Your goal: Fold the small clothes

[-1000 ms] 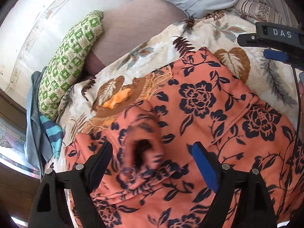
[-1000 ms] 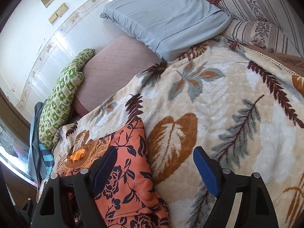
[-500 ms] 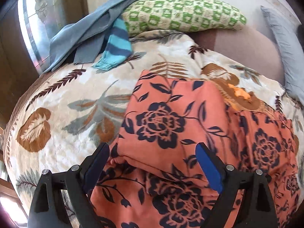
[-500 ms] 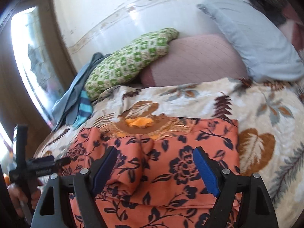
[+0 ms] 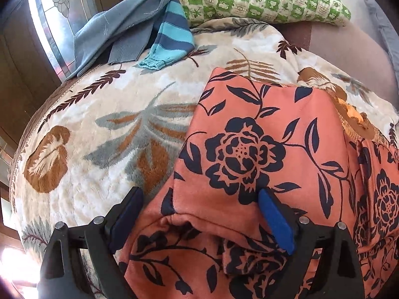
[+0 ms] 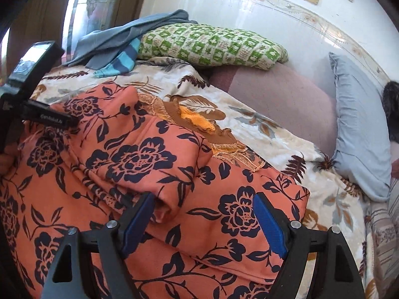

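An orange garment with a dark floral print (image 5: 249, 149) lies on the bed, its sleeves folded inward over the body; it also shows in the right wrist view (image 6: 154, 164). Its brown and orange neckline (image 6: 199, 122) faces the pillows. My left gripper (image 5: 199, 209) is open and empty, jaws wide, just above the folded left sleeve near its cuff. My right gripper (image 6: 202, 211) is open and empty over the garment's right part, beside the folded sleeve's end. The left gripper's body (image 6: 32, 94) shows at the left edge of the right wrist view.
The garment rests on a cream leaf-patterned blanket (image 5: 112, 137). A green checked pillow (image 6: 212, 44), a mauve cushion (image 6: 281, 99) and a light blue pillow (image 6: 359, 137) lie by the wall. Grey-blue and striped clothes (image 5: 149, 30) sit at the bed's corner.
Both grippers have swung round over the garment. The left one turned from the sleeve toward the bed's left corner; the right one moved from the blanket to above the garment's right side.
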`<state>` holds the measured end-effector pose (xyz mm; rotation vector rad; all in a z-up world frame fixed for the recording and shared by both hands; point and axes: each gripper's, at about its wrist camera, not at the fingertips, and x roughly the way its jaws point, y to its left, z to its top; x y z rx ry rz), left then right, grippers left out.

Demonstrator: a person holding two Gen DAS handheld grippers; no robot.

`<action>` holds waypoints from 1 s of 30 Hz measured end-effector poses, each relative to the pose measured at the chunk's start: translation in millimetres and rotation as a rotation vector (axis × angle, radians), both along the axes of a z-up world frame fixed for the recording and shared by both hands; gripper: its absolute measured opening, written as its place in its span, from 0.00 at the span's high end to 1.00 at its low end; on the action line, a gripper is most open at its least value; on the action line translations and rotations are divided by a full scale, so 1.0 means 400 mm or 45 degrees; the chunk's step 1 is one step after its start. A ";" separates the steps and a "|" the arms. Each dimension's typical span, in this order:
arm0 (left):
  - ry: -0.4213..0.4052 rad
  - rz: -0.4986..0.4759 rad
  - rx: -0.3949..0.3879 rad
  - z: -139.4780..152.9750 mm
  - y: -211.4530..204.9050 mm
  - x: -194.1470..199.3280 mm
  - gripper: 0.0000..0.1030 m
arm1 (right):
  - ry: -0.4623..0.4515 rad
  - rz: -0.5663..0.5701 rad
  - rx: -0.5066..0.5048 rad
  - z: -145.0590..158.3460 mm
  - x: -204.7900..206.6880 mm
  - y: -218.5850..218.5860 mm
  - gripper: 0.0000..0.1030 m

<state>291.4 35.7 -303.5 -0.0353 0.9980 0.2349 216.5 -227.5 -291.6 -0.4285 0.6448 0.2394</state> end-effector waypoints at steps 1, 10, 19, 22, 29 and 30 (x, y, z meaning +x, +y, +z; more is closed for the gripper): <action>-0.001 0.001 0.010 0.000 -0.004 -0.001 0.09 | -0.013 0.017 0.000 0.003 -0.007 0.004 0.20; -0.007 0.003 0.073 0.002 -0.027 -0.015 0.09 | -0.062 -0.052 -0.156 -0.043 0.048 0.100 0.20; -0.012 -0.026 0.050 0.004 -0.023 -0.024 0.08 | -0.085 -0.632 0.250 0.019 0.124 -0.124 0.21; -0.007 -0.041 0.063 0.003 -0.027 -0.024 0.08 | 0.011 -0.894 0.585 0.019 0.109 -0.311 0.20; 0.000 -0.044 0.072 0.005 -0.025 -0.018 0.08 | -0.001 -0.994 0.960 0.027 0.047 -0.454 0.18; -0.005 -0.046 0.086 0.006 -0.028 -0.019 0.08 | -0.020 -0.950 0.942 0.036 0.052 -0.439 0.18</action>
